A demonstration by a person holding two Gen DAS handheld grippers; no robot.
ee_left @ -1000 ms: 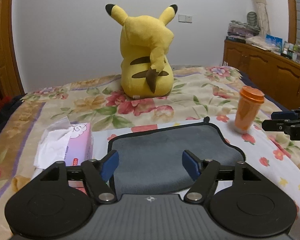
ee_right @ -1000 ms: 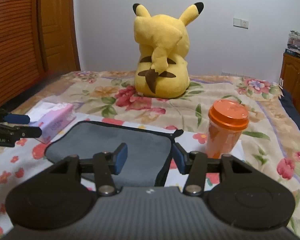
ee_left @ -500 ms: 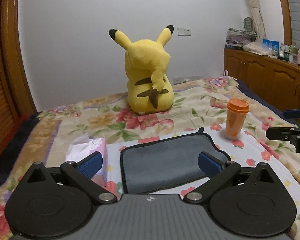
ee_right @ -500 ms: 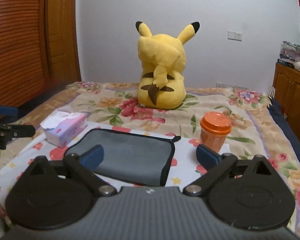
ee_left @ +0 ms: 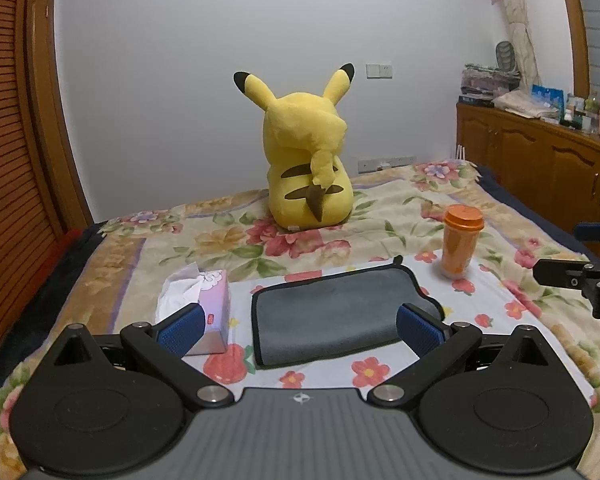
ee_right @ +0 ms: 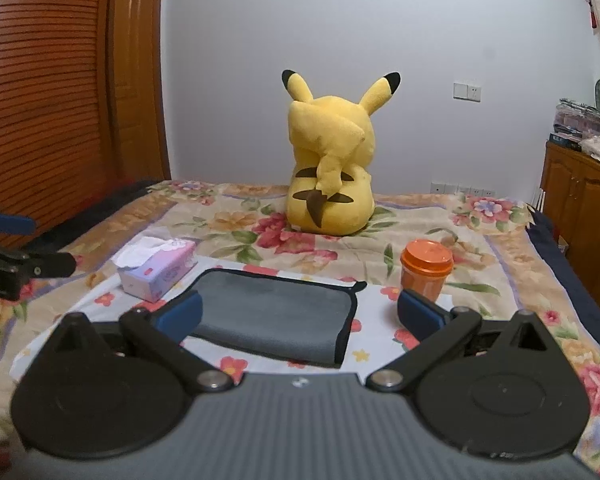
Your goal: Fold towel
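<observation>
The right tongs (ee_left: 580, 256) are cut off at the left view's edge. Both the left tongs (ee_left: 300, 330) and the right are spread, holding nothing. The grey towel (ee_left: 332, 312) lies folded and flat, black-edged, on the bed (ee_left: 380, 216) between tissue box (ee_left: 210, 304) and orange cup (ee_left: 460, 240).

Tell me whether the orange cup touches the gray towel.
Apart. The left wrist view shows floral sheet between the orange cup and the gray towel.
</observation>
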